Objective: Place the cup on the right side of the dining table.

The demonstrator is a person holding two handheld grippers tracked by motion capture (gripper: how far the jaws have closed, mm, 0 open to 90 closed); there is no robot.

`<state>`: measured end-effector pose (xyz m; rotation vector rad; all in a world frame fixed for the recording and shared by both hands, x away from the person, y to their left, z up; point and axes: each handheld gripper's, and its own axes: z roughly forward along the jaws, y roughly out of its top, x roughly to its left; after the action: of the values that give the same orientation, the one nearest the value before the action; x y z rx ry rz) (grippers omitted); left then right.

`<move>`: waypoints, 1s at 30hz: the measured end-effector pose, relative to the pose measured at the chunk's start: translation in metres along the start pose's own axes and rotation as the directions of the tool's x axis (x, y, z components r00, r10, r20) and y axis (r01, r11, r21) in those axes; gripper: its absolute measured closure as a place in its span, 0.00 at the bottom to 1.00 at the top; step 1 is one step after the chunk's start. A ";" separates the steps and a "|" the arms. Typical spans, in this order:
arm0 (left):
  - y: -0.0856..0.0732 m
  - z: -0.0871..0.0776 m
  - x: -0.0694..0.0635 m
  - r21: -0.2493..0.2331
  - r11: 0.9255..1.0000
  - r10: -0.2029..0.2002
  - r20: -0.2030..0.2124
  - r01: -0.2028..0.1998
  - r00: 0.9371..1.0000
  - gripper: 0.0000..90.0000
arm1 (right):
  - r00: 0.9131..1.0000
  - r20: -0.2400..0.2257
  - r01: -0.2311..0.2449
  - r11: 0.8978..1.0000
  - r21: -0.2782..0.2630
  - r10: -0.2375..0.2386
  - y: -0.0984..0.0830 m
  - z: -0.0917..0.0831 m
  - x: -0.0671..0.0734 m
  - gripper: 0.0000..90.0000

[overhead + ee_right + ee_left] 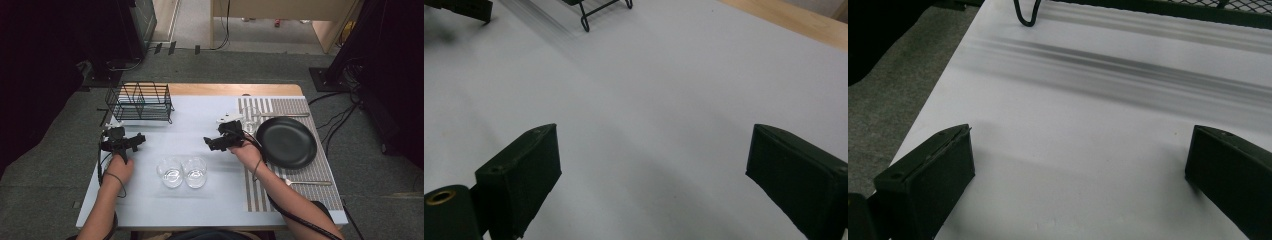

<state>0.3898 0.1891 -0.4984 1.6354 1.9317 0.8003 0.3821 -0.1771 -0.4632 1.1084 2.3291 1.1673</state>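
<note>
Pale blue table [210, 200] on grey carpet [55, 165]; far backdrop seemingly dark curtains.

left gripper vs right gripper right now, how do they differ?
The left gripper sits over bare white table near the wire rack; the right gripper sits mid-table, beside the striped placemat and black plate. The left gripper points toward the table's middle from the left side; the right gripper points toward the left side. Shared: both are black, hand-held, with jaws standing wide apart and nothing between them, near the two glasses.
</note>
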 end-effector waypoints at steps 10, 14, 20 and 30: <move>0.000 0.000 0.000 0.000 1.000 0.000 0.000 0.000 1.000 0.00 | 0.999 -0.019 -0.028 0.999 0.017 0.028 -0.006 0.008 -0.004 0.09; 0.000 0.000 0.000 0.000 1.000 0.000 0.000 0.000 1.000 0.00 | 0.999 0.000 -0.042 0.999 0.024 0.042 -0.009 0.012 -0.008 0.19; 0.000 0.000 0.000 0.000 1.000 0.000 0.000 0.000 1.000 0.00 | 0.999 0.014 -0.043 0.998 0.035 0.043 -0.013 0.016 -0.011 0.19; 0.000 0.000 0.000 0.000 1.000 0.000 0.000 0.000 1.000 0.00 | 1.000 0.014 -0.025 0.998 0.049 0.025 -0.016 0.021 -0.009 0.19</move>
<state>0.3898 0.1891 -0.4984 1.6351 1.9316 0.8005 0.3919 -0.1782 -0.4892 1.1619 2.3516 1.1133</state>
